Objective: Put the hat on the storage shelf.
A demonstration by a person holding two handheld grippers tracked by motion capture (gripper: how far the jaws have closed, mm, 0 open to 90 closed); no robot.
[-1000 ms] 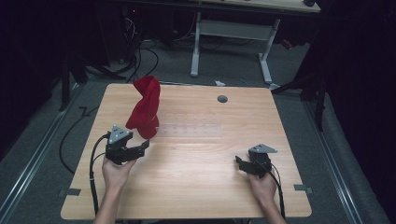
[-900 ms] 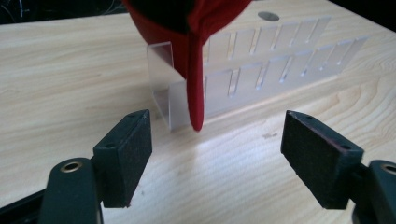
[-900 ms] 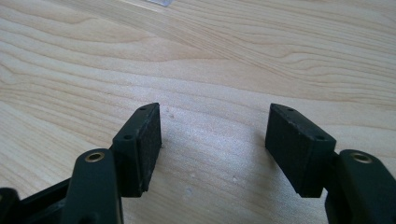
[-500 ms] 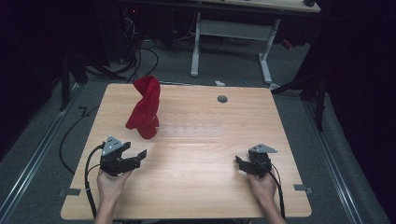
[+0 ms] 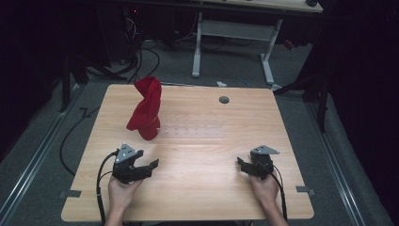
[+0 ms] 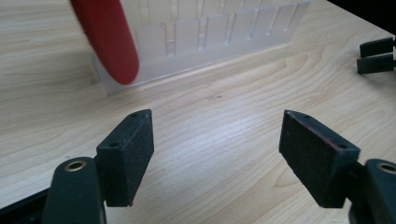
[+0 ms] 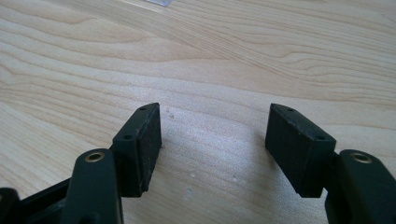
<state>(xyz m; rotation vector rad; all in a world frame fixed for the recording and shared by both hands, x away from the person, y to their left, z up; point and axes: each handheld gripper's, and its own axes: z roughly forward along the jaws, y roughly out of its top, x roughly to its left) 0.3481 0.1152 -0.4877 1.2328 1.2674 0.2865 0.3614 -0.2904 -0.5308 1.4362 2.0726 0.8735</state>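
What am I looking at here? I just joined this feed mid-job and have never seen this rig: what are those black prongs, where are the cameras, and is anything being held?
There is no robot arm here. A person stands at the wooden table and holds a hand-worked two-jaw tool in each hand. The high view looks down from above the person's side: the left gripper is at lower left, the right gripper at lower right. The other two pictures come from cameras riding on those tools, so the black prongs at the bottom of each are that tool's own jaws.

On the table stands a clear plastic rack with a row of slots, and a red cloth is draped up over its left end. A small dark round fitting sits near the far edge.

Nothing is held: both pairs of jaws stand open over bare wood.
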